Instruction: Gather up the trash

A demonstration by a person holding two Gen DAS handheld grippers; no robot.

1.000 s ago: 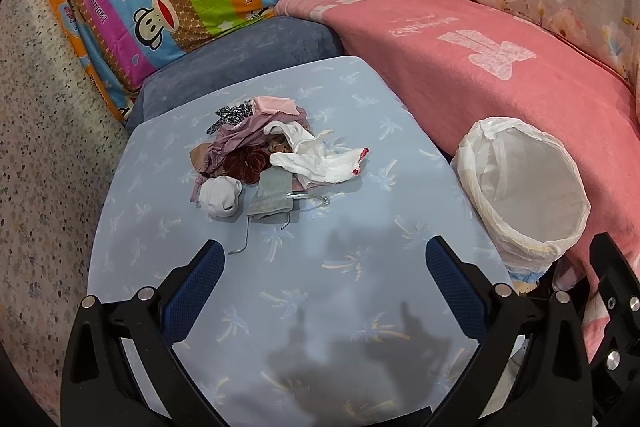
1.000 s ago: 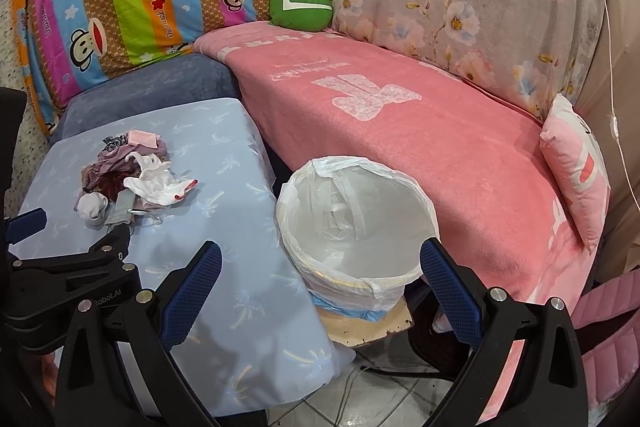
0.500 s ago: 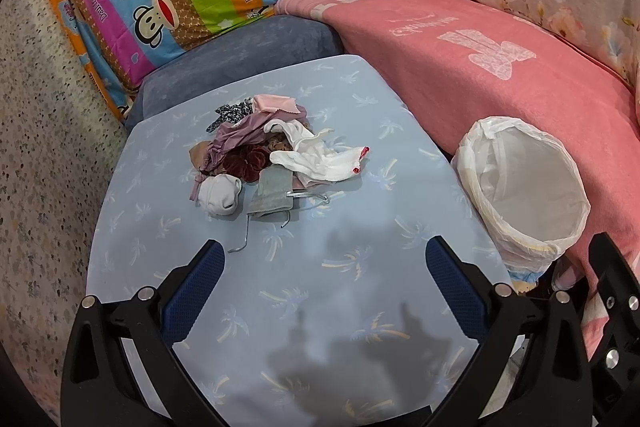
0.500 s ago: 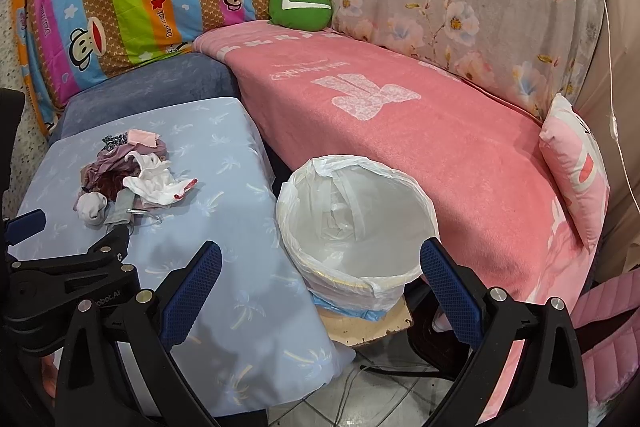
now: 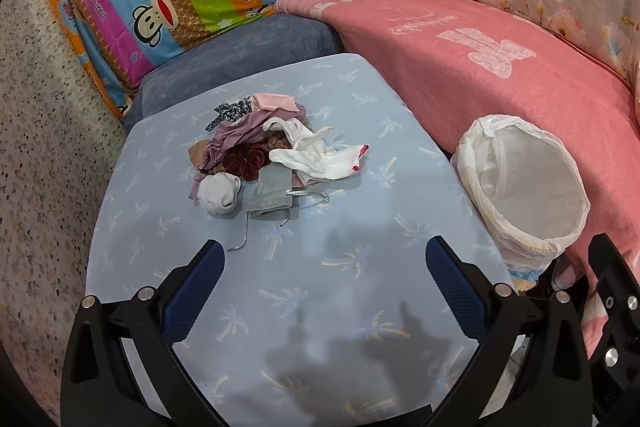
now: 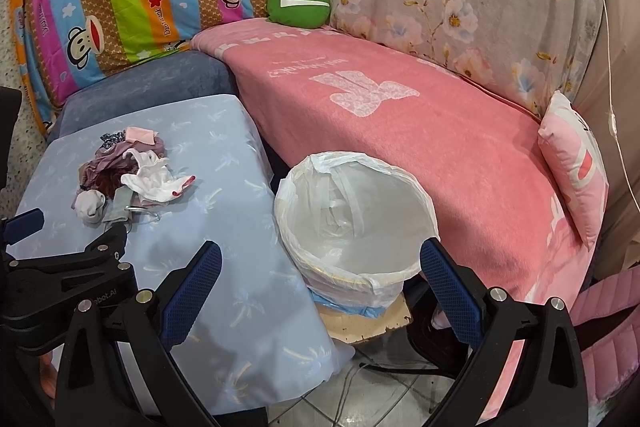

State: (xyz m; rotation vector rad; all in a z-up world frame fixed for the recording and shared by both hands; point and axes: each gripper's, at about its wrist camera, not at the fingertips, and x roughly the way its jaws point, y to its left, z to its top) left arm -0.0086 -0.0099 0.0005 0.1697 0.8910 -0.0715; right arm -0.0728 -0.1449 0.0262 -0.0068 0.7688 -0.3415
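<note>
Near the far-left part of the table [image 5: 280, 307], which is covered with a light-blue cloth printed with palm motifs, lies the trash pile [image 5: 264, 159]: a loose heap of small fabric items. It comprises a pale pink scrap [image 5: 272, 101] at the far side, a black-and-white patterned piece [image 5: 228, 115] beside it, a crumpled mauve cloth [image 5: 240, 137], a dark red scrunchie [image 5: 246, 163], and a white rag [image 5: 320, 159] with a red mark at its right tip. On the near side of the heap sit a balled white sock [image 5: 218, 193] and a folded grey piece [image 5: 272, 193], touching each other. A thin wire hanger [image 5: 276, 219] projects from under the grey piece toward the near edge.

Beyond the right edge of the table stands the trash bin [image 5: 524, 187], lined with a white plastic bag folded over its rim. In the right wrist view the bin [image 6: 352, 215] rests on a board just beside the table's right edge, between the table and a pink-covered sofa [image 6: 400, 115]; the liner interior shows no visible contents.

Left gripper [image 5: 324, 263]: jaws spread wide, blue pads apart, nothing between them. It hangs above the near half of the table, with the pile ahead of the fingertips and apart from them.

Right gripper [image 6: 320, 263]: jaws spread wide, holding nothing, positioned over the near rim of the bin. The left gripper's body is visible at the left of this view.
</note>
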